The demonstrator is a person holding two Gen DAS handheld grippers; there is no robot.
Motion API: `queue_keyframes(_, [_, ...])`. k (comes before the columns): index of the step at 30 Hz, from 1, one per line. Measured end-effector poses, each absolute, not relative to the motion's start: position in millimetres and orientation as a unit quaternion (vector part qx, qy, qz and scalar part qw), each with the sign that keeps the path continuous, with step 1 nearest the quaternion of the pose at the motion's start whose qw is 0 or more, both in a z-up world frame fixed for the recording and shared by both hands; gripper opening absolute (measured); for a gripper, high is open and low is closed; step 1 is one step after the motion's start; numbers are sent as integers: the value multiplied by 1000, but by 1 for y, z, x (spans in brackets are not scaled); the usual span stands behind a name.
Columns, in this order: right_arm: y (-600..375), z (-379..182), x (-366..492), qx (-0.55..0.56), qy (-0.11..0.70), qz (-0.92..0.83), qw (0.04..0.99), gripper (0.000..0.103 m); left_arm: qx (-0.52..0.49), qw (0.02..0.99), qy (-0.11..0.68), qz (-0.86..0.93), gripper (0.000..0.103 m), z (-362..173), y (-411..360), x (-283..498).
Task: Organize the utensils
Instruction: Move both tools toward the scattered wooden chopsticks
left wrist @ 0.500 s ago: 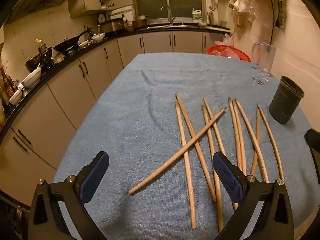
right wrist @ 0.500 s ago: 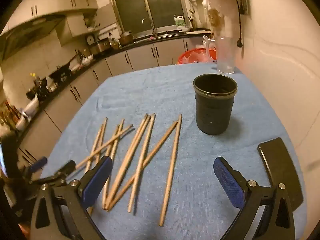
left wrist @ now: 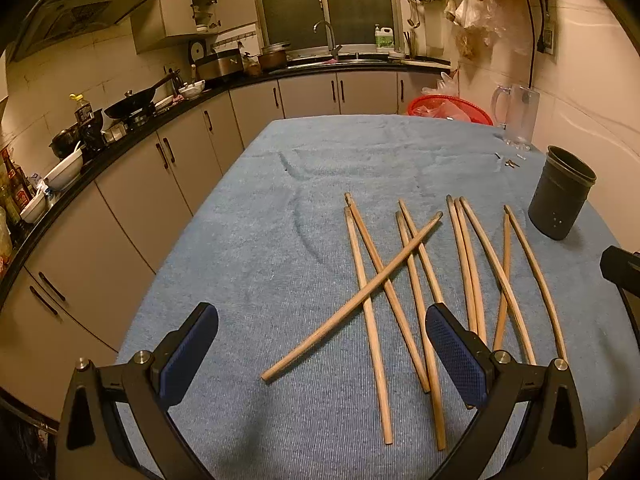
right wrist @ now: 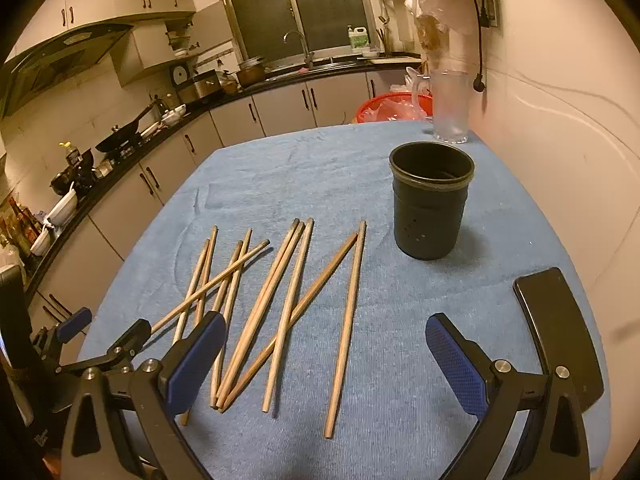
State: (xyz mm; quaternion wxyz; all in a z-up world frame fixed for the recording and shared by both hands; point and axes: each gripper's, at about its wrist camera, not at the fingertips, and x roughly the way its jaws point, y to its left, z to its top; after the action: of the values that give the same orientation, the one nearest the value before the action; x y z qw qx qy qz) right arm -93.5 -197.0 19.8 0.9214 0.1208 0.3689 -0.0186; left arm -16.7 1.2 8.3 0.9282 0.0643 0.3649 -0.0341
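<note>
Several wooden chopsticks [left wrist: 404,280] [right wrist: 280,300] lie scattered on the blue cloth [left wrist: 280,220], and one of them lies slantwise across others. A black cup [left wrist: 560,200] [right wrist: 430,208] stands upright to their right, and I see nothing inside it. My left gripper [left wrist: 321,310] hovers open over the near ends of the left chopsticks and holds nothing. It also shows in the right wrist view, as the left gripper [right wrist: 106,326] low at the left. My right gripper [right wrist: 325,320] is open above the near ends of the right chopsticks, with nothing between its fingers.
A clear glass pitcher [left wrist: 518,116] [right wrist: 450,108] and a red basket [left wrist: 448,108] [right wrist: 384,108] are at the table's far right. A flat black slab [right wrist: 560,332] lies on the cloth near my right gripper. Kitchen counters [left wrist: 120,132] run along the left, beyond the table's edge.
</note>
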Motion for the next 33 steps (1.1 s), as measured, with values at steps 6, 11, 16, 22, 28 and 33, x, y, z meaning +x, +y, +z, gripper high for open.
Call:
queue_keyframes(6, [-196,19,-95,121,372,-19,920,101,62,931,357,-37,103,9,2,-19])
queue_keyframes(11, [-195,21,-97,121,370,-21,921,101,67,928,364,-36,103,9,2,-20])
queue_keyframes(16, [-195,20,-99,122,370,-17,921,101,60,931,358,-39,103,11,4,-23])
queue_keyframes(22, [-196,22,-102,128,373,-16,919,99,49,932,355,-44,103,13,8,-26])
queue_keyframes(28, [-209,26,-99,137,373,-26,917,95,42,932,358,-39,103,15,19,-23])
queue_keyframes(33, [-212,24,-89,138,388,-19,911,83,51,930,363,-40,103,16,27,-14])
